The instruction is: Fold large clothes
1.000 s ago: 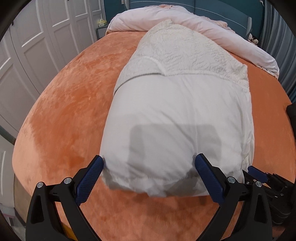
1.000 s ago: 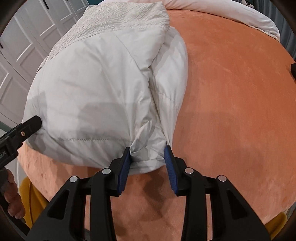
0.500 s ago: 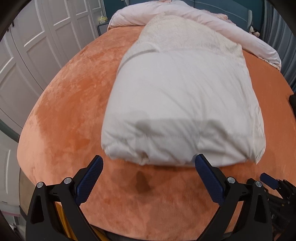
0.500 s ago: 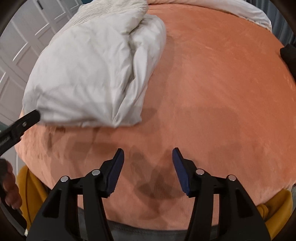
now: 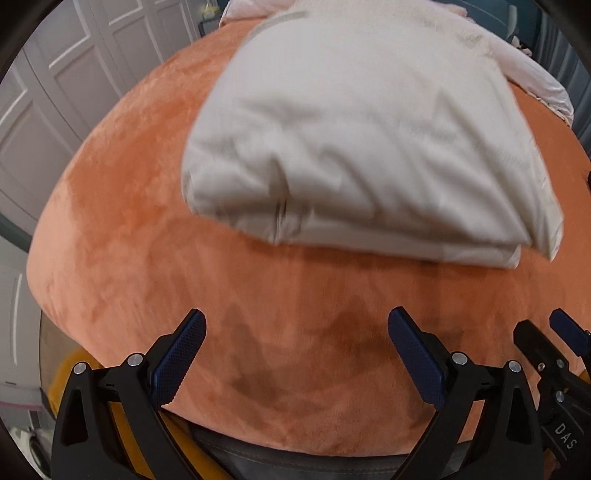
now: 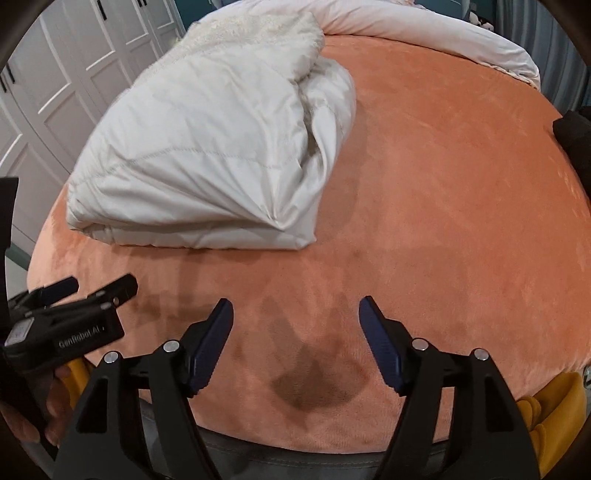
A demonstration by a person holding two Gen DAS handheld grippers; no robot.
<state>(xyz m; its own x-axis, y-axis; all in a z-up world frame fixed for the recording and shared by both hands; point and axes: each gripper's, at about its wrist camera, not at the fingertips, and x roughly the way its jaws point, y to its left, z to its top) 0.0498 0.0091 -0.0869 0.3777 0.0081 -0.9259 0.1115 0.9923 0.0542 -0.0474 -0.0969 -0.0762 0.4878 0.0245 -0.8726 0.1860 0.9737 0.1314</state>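
Note:
A white puffy quilted garment (image 5: 362,136) lies folded on the orange bed (image 5: 147,221), with a cream fleecy part at its far end (image 6: 255,40). It also shows in the right wrist view (image 6: 207,147). My left gripper (image 5: 295,347) is open and empty, held above the bed's near edge, well short of the garment. My right gripper (image 6: 295,332) is open and empty, near the front edge, to the right of the garment's near corner. The left gripper shows at the left of the right wrist view (image 6: 74,295).
A pale pink duvet (image 6: 424,26) lies rolled along the bed's far side. White panelled wardrobe doors (image 5: 55,85) stand at the left. A dark object (image 6: 572,136) sits at the bed's right edge. Yellow fabric (image 6: 554,413) shows below the front edge.
Both grippers have pulled back from the garment toward the bed's front edge. The right gripper let go of the garment's corner and opened wider. The garment now lies free on the bed.

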